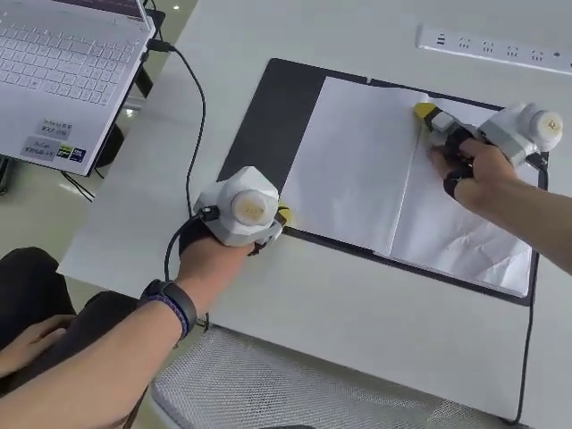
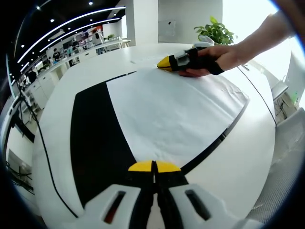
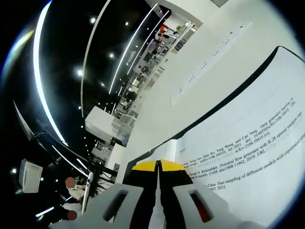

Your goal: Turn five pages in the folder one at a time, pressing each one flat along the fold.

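A black folder [image 1: 268, 116] lies open on the white table, with a turned blank page [image 1: 353, 161] on its left half and a creased page [image 1: 465, 223] on the right. My left gripper [image 1: 282, 216] is shut and rests at the folder's near left edge [image 2: 153, 166]. My right gripper [image 1: 425, 112] is shut with its yellow tips down on the paper near the top of the fold [image 3: 158, 165], and printed text [image 3: 238, 157] lies beside it. From the left gripper view the right gripper [image 2: 164, 62] lies across the far side of the page [image 2: 167, 114].
A laptop [image 1: 63, 71] on a stand sits at the far left, and its black cable [image 1: 198, 116] runs along the folder's left side. A white power strip [image 1: 492, 49] lies at the table's far edge. A mesh chair seat [image 1: 295, 384] is below the near edge.
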Demonstrator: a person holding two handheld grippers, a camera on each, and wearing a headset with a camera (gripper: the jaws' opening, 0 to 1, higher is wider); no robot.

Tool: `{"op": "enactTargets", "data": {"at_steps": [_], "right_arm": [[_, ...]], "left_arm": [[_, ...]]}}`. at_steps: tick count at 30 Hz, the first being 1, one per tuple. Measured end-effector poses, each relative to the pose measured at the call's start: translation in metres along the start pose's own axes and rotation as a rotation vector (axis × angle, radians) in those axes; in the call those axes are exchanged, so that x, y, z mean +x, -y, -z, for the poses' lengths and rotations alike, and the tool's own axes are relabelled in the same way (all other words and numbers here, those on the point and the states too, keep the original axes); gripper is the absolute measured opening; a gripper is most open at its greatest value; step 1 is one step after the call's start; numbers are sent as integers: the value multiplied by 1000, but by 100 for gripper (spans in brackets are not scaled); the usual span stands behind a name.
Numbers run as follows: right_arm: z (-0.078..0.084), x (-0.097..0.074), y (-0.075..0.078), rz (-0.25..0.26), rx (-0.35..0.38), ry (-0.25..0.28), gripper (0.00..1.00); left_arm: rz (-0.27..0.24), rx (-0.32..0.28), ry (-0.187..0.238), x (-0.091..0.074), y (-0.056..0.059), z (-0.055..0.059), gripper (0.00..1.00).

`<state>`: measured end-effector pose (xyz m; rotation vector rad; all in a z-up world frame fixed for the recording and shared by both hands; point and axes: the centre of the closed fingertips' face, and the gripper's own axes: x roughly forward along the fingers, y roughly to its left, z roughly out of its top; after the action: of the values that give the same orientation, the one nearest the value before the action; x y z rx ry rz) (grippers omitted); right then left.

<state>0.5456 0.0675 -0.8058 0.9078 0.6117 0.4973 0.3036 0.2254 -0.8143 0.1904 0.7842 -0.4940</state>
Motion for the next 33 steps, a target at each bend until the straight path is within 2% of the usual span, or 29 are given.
{"op": "enactTargets", "data": {"at_steps": [9,13,18,23,27,33], "right_arm": [[-15,16,6,29,36,65,0],[-18,21,7,35,49,71,0],[-16,20,6,23,39,64,0],[-8,16,2,11,24,34,0],[5,9,-4,-10,-15,-12,0],[21,-4,-12,-43,-38,-45,0]], "left_arm": [[0,9,7,-1,0,-1,0],[1,13,9,-3,1,-2,0],[-3,11,12,-5,2,-4,0],[-2,9,12,-1,-1,-2,0],[-4,11,14,3,-3,0,0],[-8,9,12,7,-5,2,0]]}}
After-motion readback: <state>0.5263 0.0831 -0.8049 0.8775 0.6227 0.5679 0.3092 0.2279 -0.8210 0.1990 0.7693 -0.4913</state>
